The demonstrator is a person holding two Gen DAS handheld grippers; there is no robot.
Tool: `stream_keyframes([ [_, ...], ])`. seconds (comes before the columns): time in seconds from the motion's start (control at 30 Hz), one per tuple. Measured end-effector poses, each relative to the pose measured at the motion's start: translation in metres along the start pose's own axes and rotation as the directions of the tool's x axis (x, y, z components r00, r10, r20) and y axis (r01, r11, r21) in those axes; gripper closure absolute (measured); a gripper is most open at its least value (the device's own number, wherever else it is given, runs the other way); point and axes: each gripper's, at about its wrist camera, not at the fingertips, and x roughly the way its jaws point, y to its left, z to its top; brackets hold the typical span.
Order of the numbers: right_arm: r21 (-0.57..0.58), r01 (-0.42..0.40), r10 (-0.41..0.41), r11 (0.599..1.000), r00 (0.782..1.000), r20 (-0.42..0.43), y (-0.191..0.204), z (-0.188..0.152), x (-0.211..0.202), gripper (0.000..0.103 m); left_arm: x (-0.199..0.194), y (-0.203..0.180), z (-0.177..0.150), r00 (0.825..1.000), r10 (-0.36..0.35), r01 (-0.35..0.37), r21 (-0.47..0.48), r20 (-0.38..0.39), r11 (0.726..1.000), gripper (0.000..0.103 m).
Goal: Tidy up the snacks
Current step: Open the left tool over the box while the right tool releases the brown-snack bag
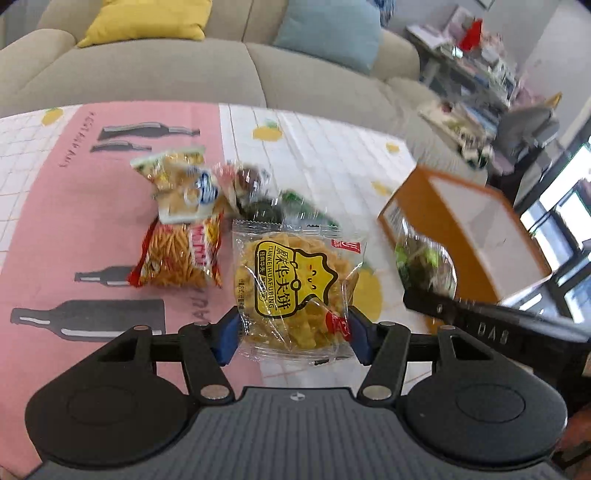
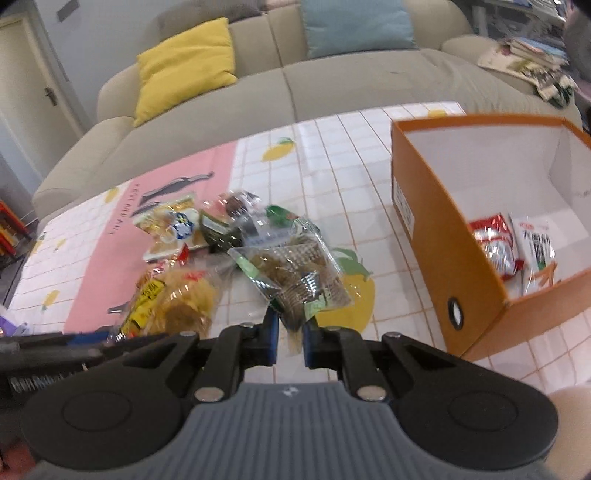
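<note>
A: What is at the very bottom of the left wrist picture?

B: The left gripper (image 1: 293, 330), black with blue pads. It squeezes a clear packet with a round yellow waffle cake (image 1: 295, 291) inside. The blue pads press on both sides of the packet, low in the middle of the frame.

A: And the other one?

B: In the right wrist picture, the right gripper (image 2: 290, 338) sits at the bottom middle. Its jaws are pinched nearly together on the bottom corner of a clear packet with a brown waffle snack (image 2: 295, 280). The packet sticks up above the pads.

A: What lies behind them?

B: A pile of snack packets (image 2: 221, 225) sits on the table cloth (image 2: 332, 177), which is white squares with lemons and a pink part with bottles. In the left wrist picture a red bag of thin orange sticks (image 1: 177, 254) lies to the left of the held cake, and a yellow and white packet (image 1: 181, 184) sits just above it.

A: Where is the box?

B: The orange cardboard box with a white inside (image 2: 443, 229) stands on the right of the right wrist picture. A red and silver bag (image 2: 495, 243) and a white packet (image 2: 535, 247) lie in it, side by side.

A: And far away?

B: A beige sofa (image 2: 332, 85) runs along the top, with a yellow cushion (image 2: 188, 66) and a blue cushion (image 2: 354, 26).
</note>
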Motion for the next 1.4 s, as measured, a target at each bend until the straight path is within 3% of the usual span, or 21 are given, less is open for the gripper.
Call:
stream_keyframes([
  [0.3, -0.117, -0.022, 0.027, 0.993, 0.999, 0.042, -0.016, 0.036, -0.050, 0.094, -0.023, -0.031, 0.034, 0.997, -0.075, 0.075, -0.006, 0.024, 0.997, 0.036],
  [0.5, -0.170, 0.005, 0.003, 0.985, 0.999, 0.042, -0.047, 0.067, -0.075, 0.094, -0.018, -0.079, 0.068, 0.990, -0.135, 0.133, 0.061, 0.033, 0.989, 0.036],
  [0.93, -0.256, 0.131, -0.153, 0.958, 0.986, -0.069, -0.136, 0.113, -0.066, 0.094, 0.057, -0.190, 0.107, 0.974, -0.209, 0.223, 0.217, -0.085, 0.950, 0.036],
  [1.13, -0.301, 0.159, -0.211, 0.940, 0.966, -0.149, -0.175, 0.116, -0.036, 0.094, 0.106, -0.217, 0.112, 0.975, -0.156, 0.195, 0.274, -0.160, 0.942, 0.036],
  [1.4, -0.362, 0.161, -0.262, 0.918, 0.931, -0.253, -0.205, 0.111, 0.008, 0.094, 0.155, -0.226, 0.100, 0.953, -0.046, 0.147, 0.323, -0.300, 0.935, 0.036],
])
